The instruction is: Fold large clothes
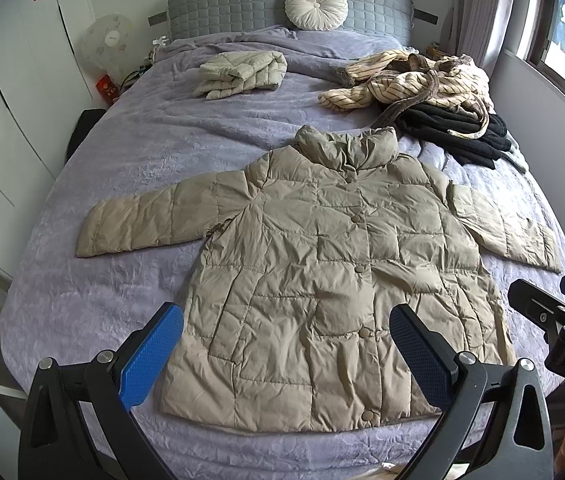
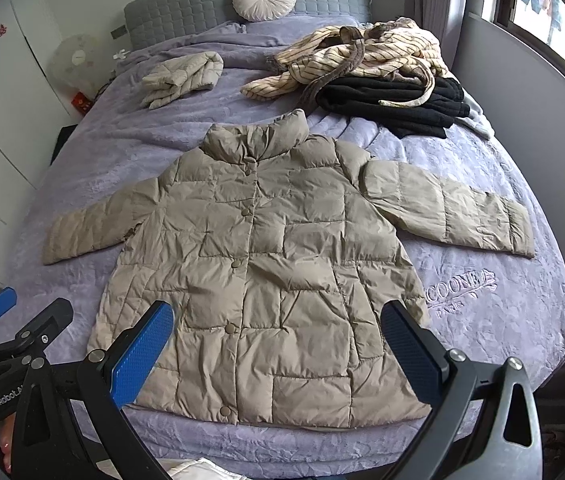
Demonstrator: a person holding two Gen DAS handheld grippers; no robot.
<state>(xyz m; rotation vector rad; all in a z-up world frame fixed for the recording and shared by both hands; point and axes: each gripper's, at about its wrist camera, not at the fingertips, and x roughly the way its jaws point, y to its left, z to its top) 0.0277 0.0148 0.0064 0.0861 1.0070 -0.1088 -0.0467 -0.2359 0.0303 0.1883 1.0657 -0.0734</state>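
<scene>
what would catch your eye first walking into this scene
A tan puffer jacket spread flat, buttoned, sleeves out, fills the near half of the purple bedspread. Behind it at right lies a heap of striped clothing on black garments; both open grippers hover at the jacket's hem.

Soft, even daylight comes from the window ahead and to the right of each hand-held gripper, its panes blown out to near white. Shadows are faint, gathering only in the creases of the puffer jacket and under its hem. Both views are sharp at the centre. Fisheye distortion bows the bed and walls, and the corners fall black.
</scene>
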